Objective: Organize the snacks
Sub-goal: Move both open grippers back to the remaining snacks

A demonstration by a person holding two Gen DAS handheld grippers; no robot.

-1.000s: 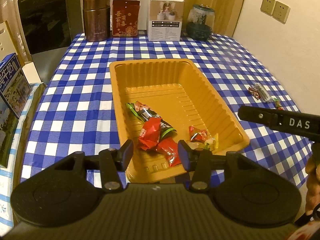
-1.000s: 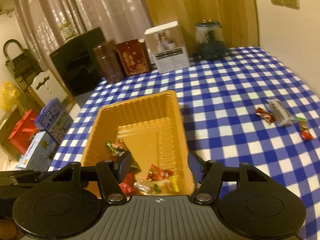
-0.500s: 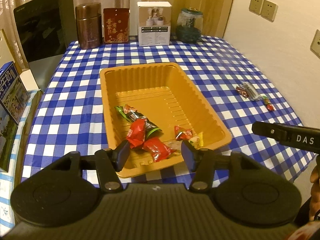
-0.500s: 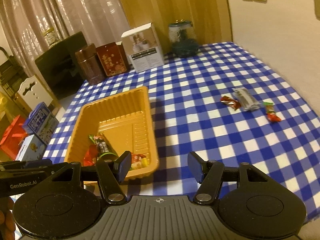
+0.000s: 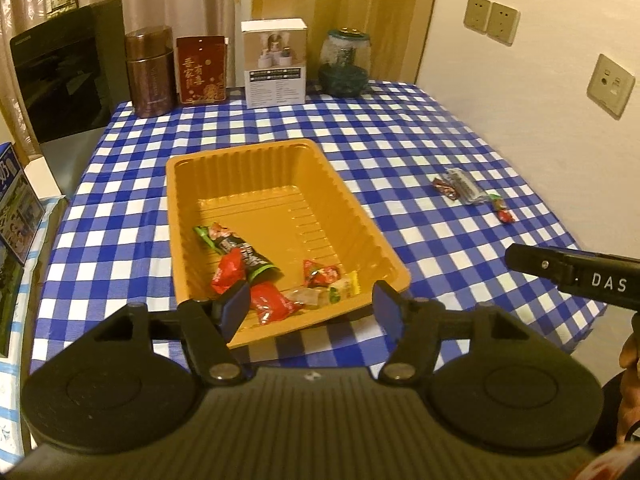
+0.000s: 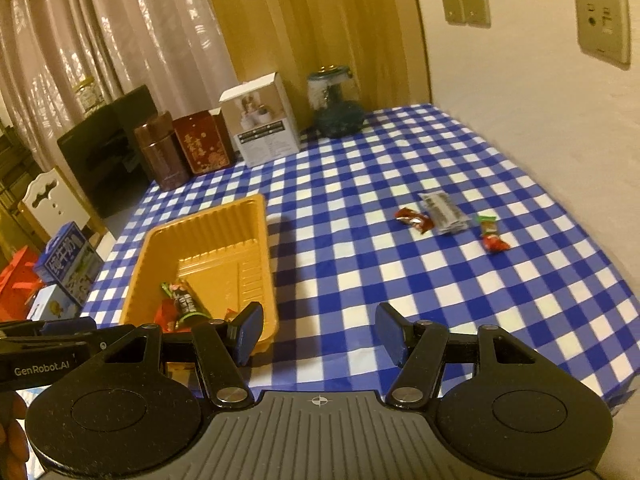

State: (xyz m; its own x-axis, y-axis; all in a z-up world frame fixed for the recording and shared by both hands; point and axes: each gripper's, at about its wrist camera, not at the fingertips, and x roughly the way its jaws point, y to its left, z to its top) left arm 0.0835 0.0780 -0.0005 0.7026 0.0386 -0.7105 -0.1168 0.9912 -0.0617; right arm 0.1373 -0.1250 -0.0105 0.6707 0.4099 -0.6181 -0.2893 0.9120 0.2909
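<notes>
On the checked cloth [image 6: 360, 184] lie three snacks [image 6: 443, 213], well apart from one orange tray [image 6: 208, 228].

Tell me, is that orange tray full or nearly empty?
Nearly empty: the orange tray holds only a few wrapped snacks at its near end, and most of its ribbed floor is bare.

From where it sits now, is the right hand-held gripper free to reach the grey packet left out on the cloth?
Probably yes. The right hand-held gripper is open and empty, and only bare checked tablecloth lies between it and the grey packet.
</notes>
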